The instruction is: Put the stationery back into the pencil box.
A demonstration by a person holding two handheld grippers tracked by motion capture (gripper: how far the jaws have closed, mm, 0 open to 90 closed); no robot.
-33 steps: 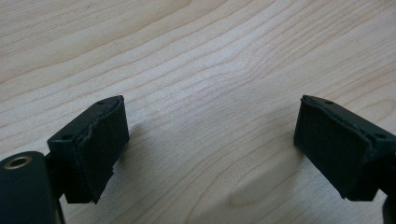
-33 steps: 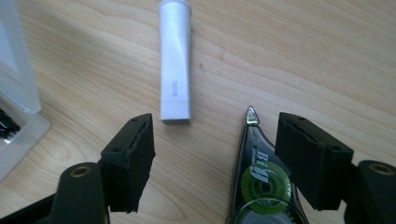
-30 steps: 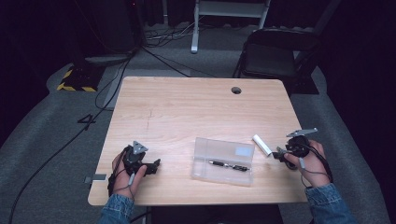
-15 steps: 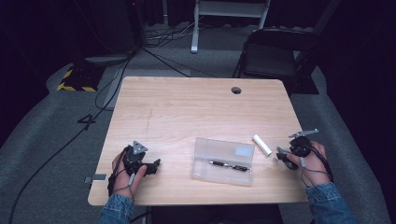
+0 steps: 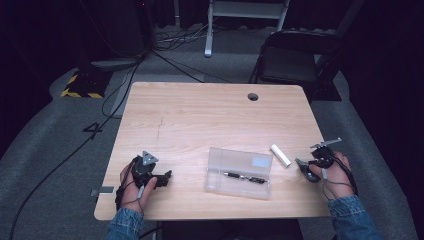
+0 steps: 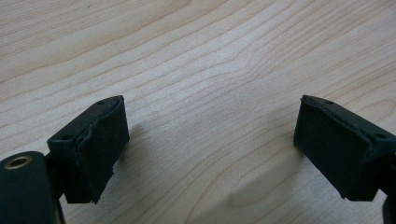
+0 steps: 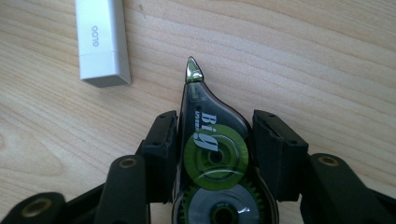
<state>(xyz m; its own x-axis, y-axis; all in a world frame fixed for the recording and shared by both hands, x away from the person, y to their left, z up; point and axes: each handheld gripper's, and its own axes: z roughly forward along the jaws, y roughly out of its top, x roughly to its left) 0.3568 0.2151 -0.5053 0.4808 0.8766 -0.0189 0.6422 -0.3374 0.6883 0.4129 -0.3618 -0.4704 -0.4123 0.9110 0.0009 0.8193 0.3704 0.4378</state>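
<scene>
Right gripper (image 7: 212,140) clamps correction-tape dispenser (image 7: 212,154); glue stick (image 7: 102,42) just beside, clear case (image 5: 240,172) near. Left gripper (image 6: 210,140) jaws open, empty.

Matt wood table (image 5: 200,120); glossy plastic tape dispenser (image 7: 212,154).

Light: bright on the table (image 5: 210,115), surroundings dark.
Shadows: soft, short.
Focus: high view soft; gripper views sharp.

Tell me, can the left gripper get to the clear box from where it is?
Probably yes. The left gripper is open, and bare table lies between it and the clear box.
</scene>
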